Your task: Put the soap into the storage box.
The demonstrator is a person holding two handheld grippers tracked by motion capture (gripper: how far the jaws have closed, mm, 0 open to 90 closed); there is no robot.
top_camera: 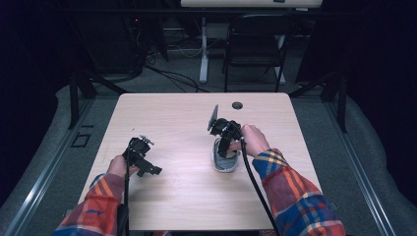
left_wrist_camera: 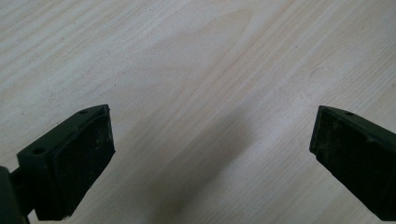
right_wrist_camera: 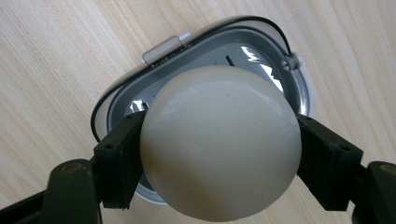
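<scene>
A: Over the grey case (right_wrist_camera: 299,88) at the table's (top_camera: 172,196) three o'clock side: right hand-held gripper (top_camera: 224,147) clamped on a pale egg-shaped ball (right_wrist_camera: 219,140), pads pressing both flanks.

B: Placed yet?

A: Seemingly not. Gripped and poised above the open case; lowering and letting go left to do.

B: And at nine o'clock?

A: Left hand-held gripper (left_wrist_camera: 212,158) spread wide over bare wood, holding nothing.

B: Differences between views?

A: Right gripper view gives the ball, the case's shiny lining and clasp (right_wrist_camera: 161,49); high view hides the ball behind the tool, yet gives both hands' spacing.
</scene>
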